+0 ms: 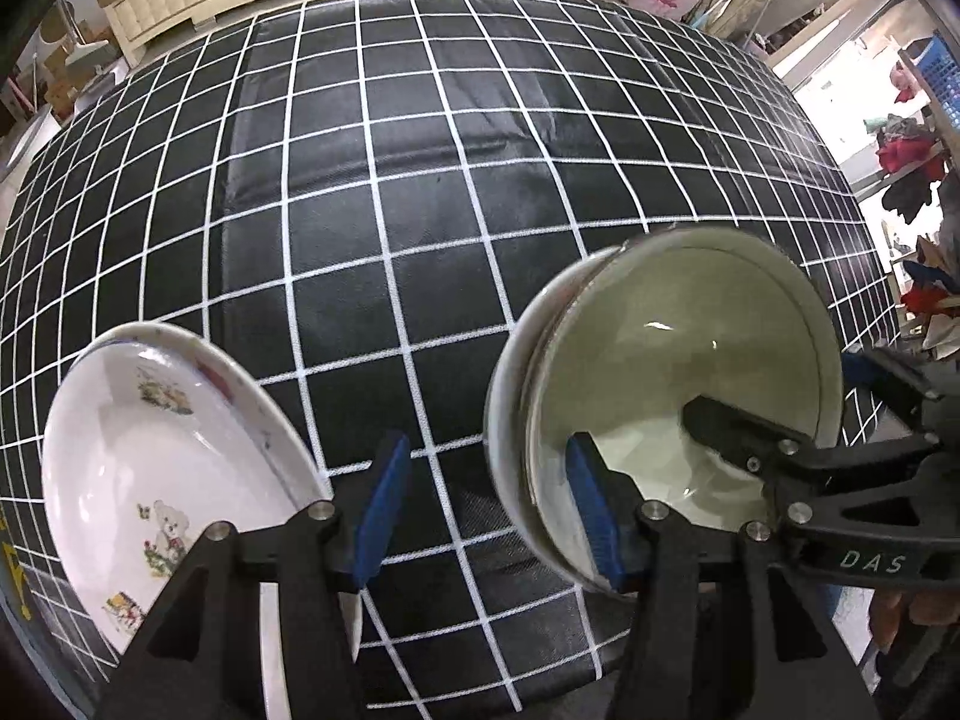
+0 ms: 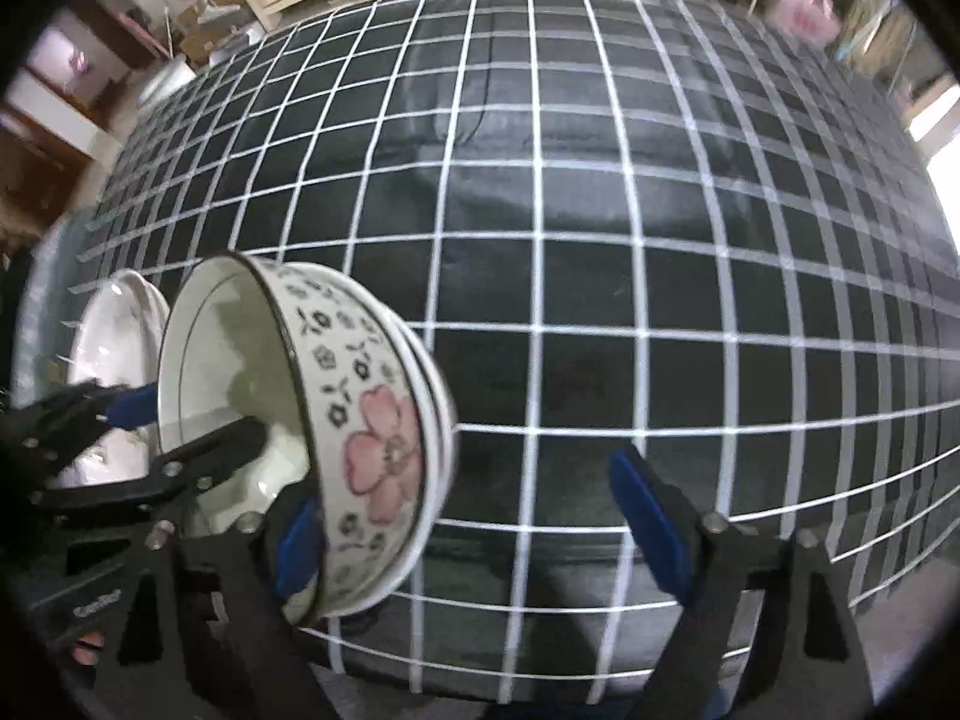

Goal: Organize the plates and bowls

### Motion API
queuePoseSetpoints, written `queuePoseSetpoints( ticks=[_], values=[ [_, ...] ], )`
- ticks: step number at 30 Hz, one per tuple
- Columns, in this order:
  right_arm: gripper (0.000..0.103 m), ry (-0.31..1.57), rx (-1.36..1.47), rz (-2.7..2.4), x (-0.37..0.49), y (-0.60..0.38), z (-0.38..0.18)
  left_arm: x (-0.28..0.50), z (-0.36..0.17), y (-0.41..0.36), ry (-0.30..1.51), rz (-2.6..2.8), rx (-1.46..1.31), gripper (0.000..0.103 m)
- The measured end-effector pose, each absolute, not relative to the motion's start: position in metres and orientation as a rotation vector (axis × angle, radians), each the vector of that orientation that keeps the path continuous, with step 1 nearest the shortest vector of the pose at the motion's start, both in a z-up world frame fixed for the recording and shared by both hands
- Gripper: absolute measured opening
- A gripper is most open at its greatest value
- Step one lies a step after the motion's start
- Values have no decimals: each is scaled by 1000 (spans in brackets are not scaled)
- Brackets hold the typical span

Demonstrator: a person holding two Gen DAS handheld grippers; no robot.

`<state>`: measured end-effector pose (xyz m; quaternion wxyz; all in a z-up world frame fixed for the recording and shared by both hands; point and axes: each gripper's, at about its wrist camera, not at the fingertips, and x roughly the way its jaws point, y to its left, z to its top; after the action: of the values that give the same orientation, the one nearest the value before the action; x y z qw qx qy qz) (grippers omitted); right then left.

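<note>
Left-wrist view: the nested stack of bowls (image 1: 660, 360), pale inside, sat in the lower right of the frame on the black checked tablecloth (image 1: 420, 180). The white plate (image 1: 150, 432) with a teddy-bear print lay in the lower left, apart from the stack.

The left gripper (image 1: 492, 513) stood with jaws apart. Its right pad was inside the top bowl and its left pad outside, with cloth showing between that pad and the bowl wall.

Right-wrist view: the flowered bowl wall filled the lower left. The right gripper (image 2: 474, 531) was spread wide, its left finger at the bowl's inner side and its right finger well clear, so nothing was clamped.

We could not tell whether the stack rested flat.
</note>
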<state>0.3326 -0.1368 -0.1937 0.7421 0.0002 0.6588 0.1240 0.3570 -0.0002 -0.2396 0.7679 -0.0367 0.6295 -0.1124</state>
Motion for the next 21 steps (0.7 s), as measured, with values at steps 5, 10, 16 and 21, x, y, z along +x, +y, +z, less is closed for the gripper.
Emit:
queuePoseSetpoints(
  ticks=[5,10,16,21],
  values=[
    [61,1480,174,384,330,-149,-204,360,-257,4,1390,-269,-138,52],
    [50,1494,270,438,325,-157,-213,356,-264,7,1377,-280,-159,52],
    [45,1478,253,411,318,-152,-211,345,-269,5,1346,-334,-162,37],
    [43,1476,221,379,323,-133,-212,339,-270,5,1328,-319,-155,35]
  ],
)
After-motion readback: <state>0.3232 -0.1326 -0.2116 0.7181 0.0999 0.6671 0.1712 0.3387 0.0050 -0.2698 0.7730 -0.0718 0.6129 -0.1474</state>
